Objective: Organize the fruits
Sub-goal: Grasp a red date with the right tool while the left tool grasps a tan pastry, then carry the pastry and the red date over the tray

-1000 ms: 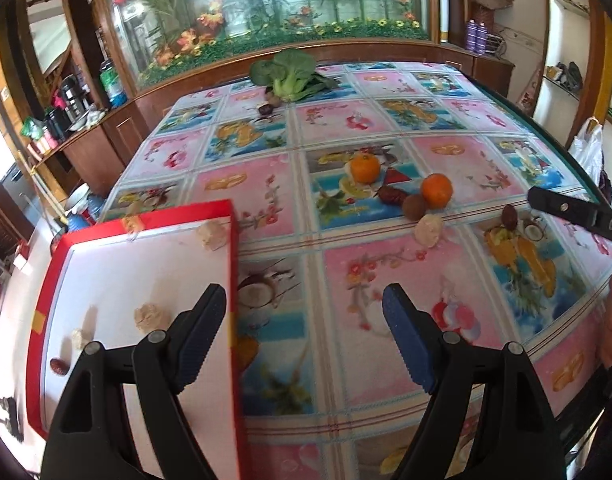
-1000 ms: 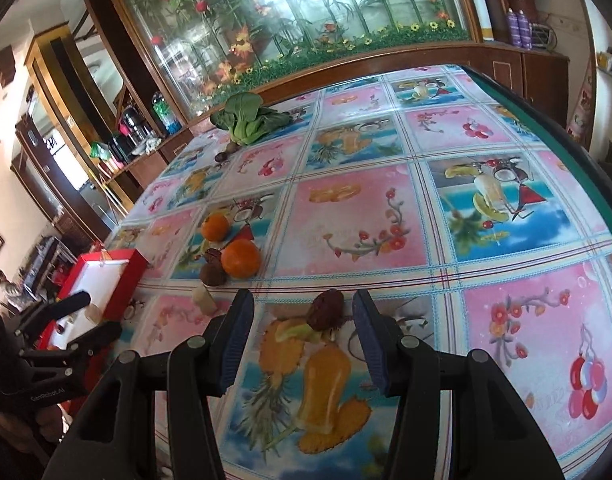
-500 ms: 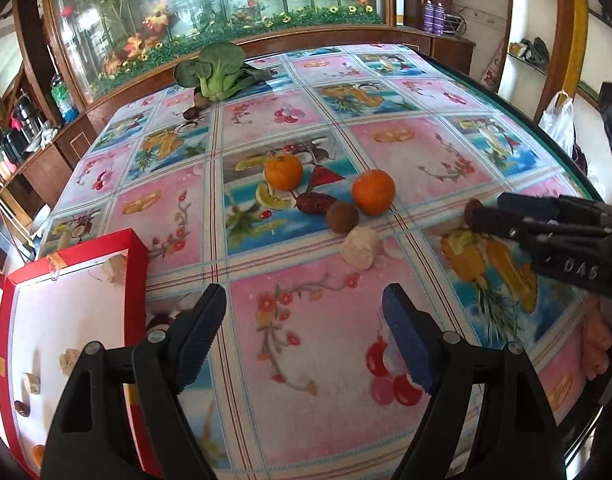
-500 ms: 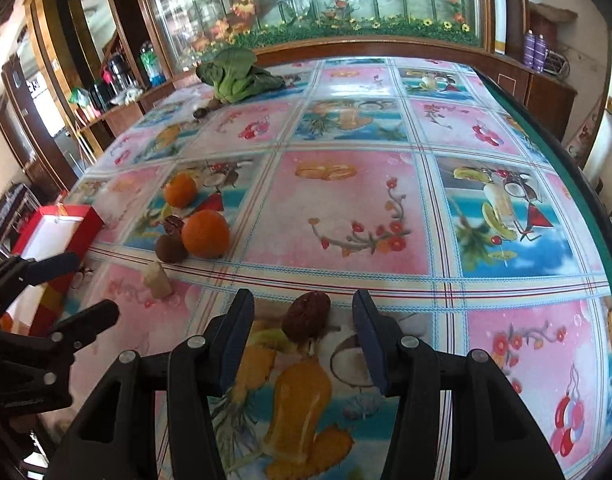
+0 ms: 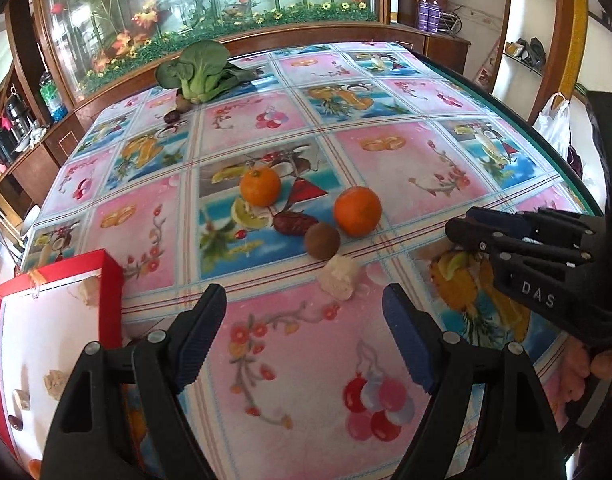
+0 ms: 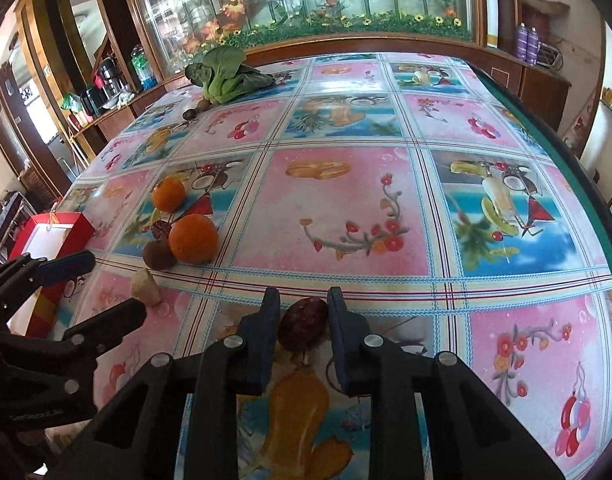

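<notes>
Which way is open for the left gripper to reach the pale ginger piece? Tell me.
Probably yes, straight ahead: the left gripper stands open, and only bare tablecloth lies between it and the pale ginger piece.

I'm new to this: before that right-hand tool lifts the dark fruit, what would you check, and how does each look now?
1. Dark fruit sits between the right gripper fingers: ok.
2. Fingers firmly touching it on both sides: cannot tell.
3. Left gripper open and holding nothing: ok.
4. Red box has open room for fruit: ok.
5. Path to the box free of the oranges: cannot tell.
</notes>
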